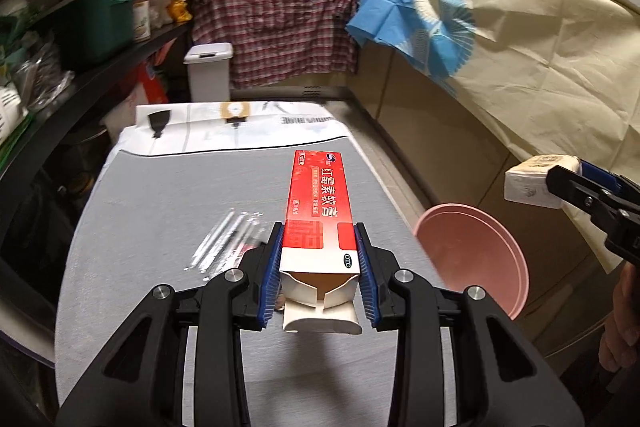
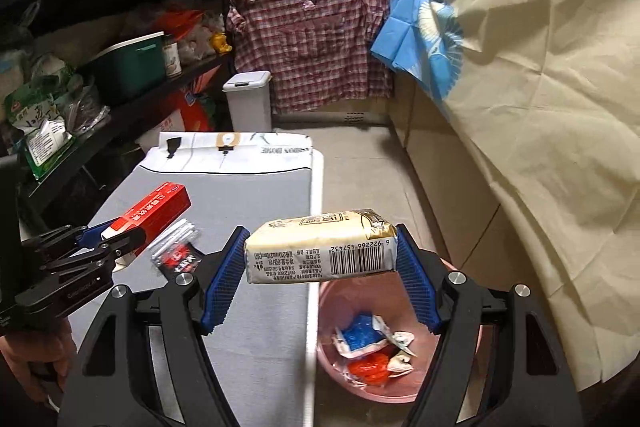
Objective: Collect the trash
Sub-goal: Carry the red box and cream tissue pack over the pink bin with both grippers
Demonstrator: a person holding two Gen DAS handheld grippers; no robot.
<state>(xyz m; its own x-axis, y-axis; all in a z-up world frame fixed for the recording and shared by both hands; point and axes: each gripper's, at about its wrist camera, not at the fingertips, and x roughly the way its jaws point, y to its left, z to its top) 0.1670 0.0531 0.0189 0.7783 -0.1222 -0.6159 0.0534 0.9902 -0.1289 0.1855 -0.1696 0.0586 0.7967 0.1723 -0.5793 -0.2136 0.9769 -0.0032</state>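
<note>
The left gripper (image 1: 320,275) clamps a light, crushable red carton (image 1: 320,211) by its open end above the table (image 1: 160,203), while the right gripper (image 2: 322,263) squeezes a soft, probably slippery tissue pack (image 2: 320,247) endwise over the pink bin (image 2: 332,371).

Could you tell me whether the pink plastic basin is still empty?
No, the pink plastic basin already holds crumpled blue, white and orange wrappers.
</note>
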